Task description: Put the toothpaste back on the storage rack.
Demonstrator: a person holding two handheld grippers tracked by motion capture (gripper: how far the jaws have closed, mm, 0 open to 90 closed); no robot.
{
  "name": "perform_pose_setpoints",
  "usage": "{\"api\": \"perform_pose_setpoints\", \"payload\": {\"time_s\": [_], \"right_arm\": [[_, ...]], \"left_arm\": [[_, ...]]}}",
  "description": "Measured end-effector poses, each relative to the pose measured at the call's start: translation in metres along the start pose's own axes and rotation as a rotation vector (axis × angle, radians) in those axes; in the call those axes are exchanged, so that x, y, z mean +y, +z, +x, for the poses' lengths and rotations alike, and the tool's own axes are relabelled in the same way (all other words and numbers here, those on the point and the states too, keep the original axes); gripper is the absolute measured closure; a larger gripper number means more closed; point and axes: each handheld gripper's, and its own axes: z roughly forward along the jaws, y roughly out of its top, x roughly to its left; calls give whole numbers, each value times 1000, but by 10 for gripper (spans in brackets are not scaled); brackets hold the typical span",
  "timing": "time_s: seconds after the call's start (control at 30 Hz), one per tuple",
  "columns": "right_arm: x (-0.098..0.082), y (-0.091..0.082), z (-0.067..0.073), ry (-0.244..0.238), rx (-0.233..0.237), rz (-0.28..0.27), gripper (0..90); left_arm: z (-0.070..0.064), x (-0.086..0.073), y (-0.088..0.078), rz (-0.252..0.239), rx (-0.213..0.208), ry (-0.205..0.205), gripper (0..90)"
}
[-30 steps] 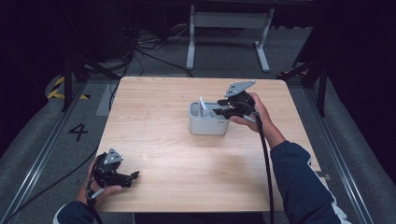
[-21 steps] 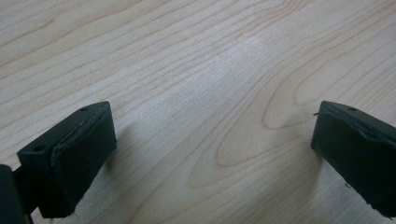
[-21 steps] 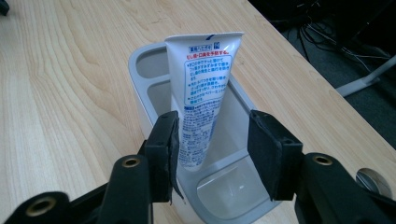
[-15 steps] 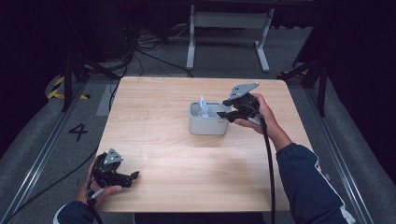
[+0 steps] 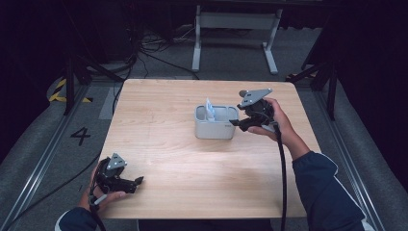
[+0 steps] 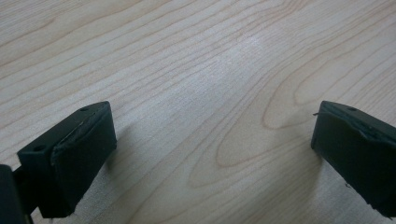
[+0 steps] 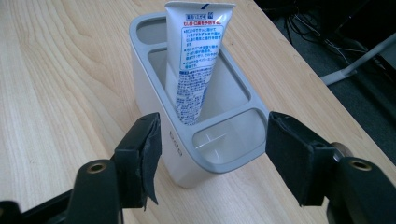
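Observation:
A white and grey holder (image 5: 215, 129) stands near the middle of the wooden table (image 5: 159, 120). A white toothpaste tube (image 5: 210, 108) with blue print leans upright in it. The right gripper view has the tube (image 7: 196, 60) in the large middle compartment of the holder (image 7: 233, 161). My right gripper (image 5: 236, 123) hovers just right of the holder; its jaws have just been opening. They straddle the holder's near end without touching it (image 7: 212, 140). My left gripper (image 5: 138, 182) rests at the table's front left, open, with bare wood between its jaws (image 6: 212, 140).
The holder has a small empty compartment at each end. A metal stand (image 5: 235, 29) and cables lie on the floor beyond the table's far edge. Dark floor with a painted "4" (image 5: 80, 135) runs along the left side.
My right gripper has drawn back to the right, off the holder, and its jaws have spread. The tube stays standing in the holder. The left gripper has not moved.

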Motion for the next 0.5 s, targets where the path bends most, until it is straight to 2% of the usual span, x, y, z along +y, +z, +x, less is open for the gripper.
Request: {"api": "perform_pose_setpoints", "payload": {"time_s": [0.5], "right_arm": [[-15,-16,4,6,-41,8,288]], "left_arm": [[0,0,0,-1,2,1,5]]}}
